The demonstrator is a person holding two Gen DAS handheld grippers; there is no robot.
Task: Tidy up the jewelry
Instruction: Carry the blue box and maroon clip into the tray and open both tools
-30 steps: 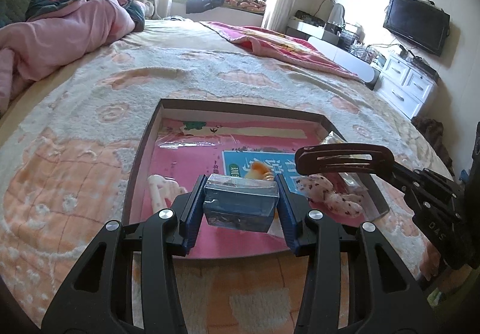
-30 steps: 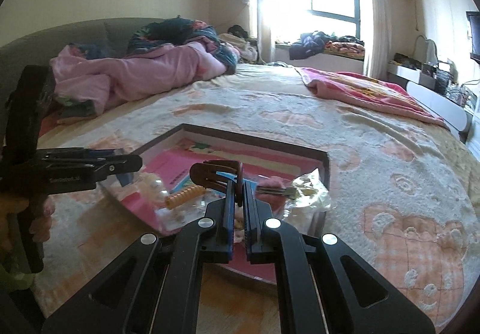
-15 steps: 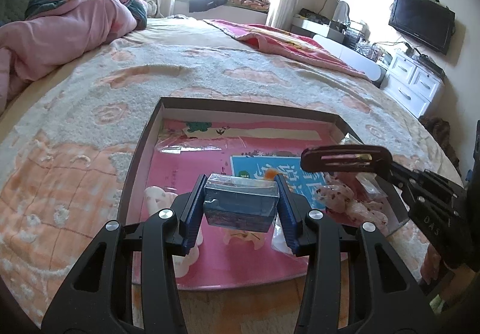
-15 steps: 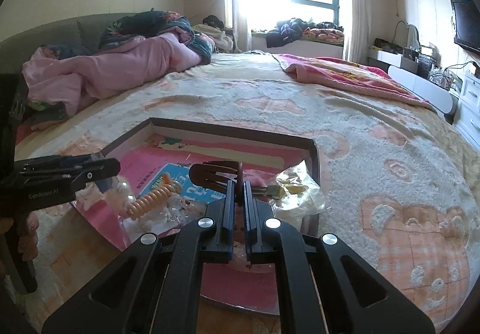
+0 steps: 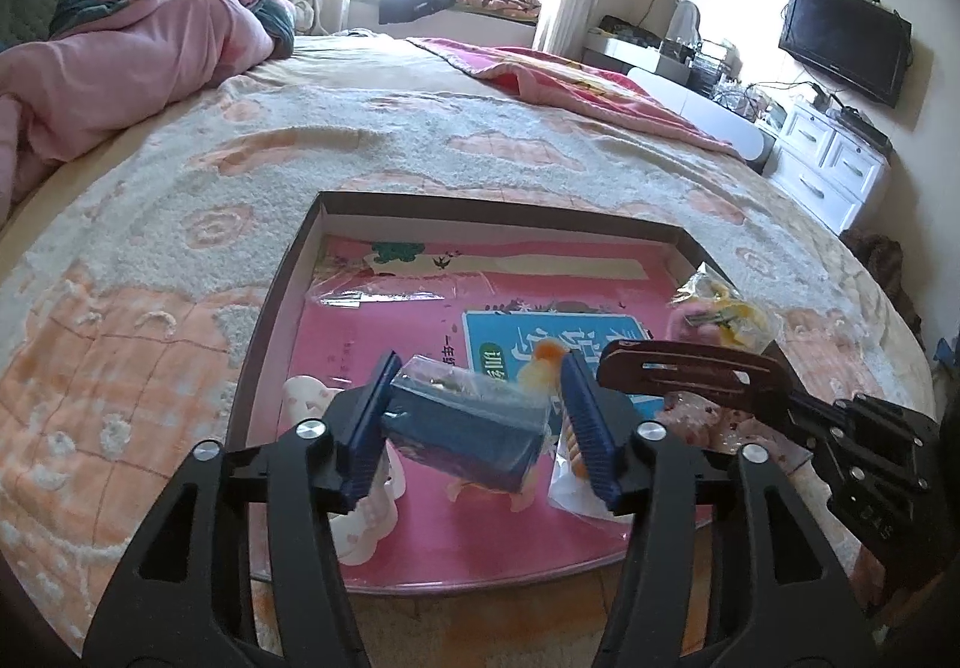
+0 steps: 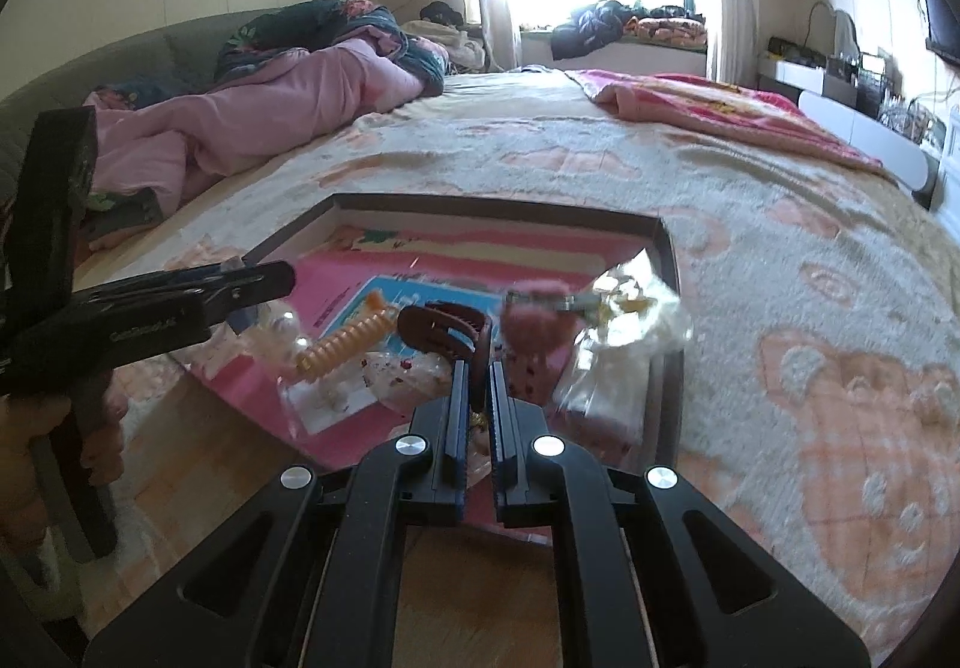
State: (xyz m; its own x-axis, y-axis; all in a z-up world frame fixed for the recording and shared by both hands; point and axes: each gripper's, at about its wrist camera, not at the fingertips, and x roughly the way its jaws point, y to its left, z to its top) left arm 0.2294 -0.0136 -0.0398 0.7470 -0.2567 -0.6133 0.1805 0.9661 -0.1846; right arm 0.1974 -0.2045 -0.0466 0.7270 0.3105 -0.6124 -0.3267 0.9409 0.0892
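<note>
The left gripper (image 5: 477, 416) has its blue-padded jaws spread, and between them sits a small blue rectangular box wrapped in clear plastic (image 5: 465, 431), tilted; it touches the left pad, while a gap shows at the right pad, so whether the box is truly clamped cannot be told. It hangs over the near part of a shallow dark-rimmed tray with a pink printed floor (image 5: 282, 308) that lies on the bed's cream and peach fleece blanket (image 5: 150, 224).

The right gripper (image 6: 478, 386) is closed on the tail of a dark brown flat hair clip (image 6: 444, 329), which juts forward from the fingertips above the tray's near right side. In the left wrist view the clip (image 5: 690, 377) lies just right of the left gripper.

On the tray floor are an orange spiral hair tie in a clear bag (image 6: 345, 347), a white-and-pink spotted fabric piece (image 5: 714, 419) and a crinkled clear bag with yellow bits (image 5: 726, 311) at the right rim.
</note>
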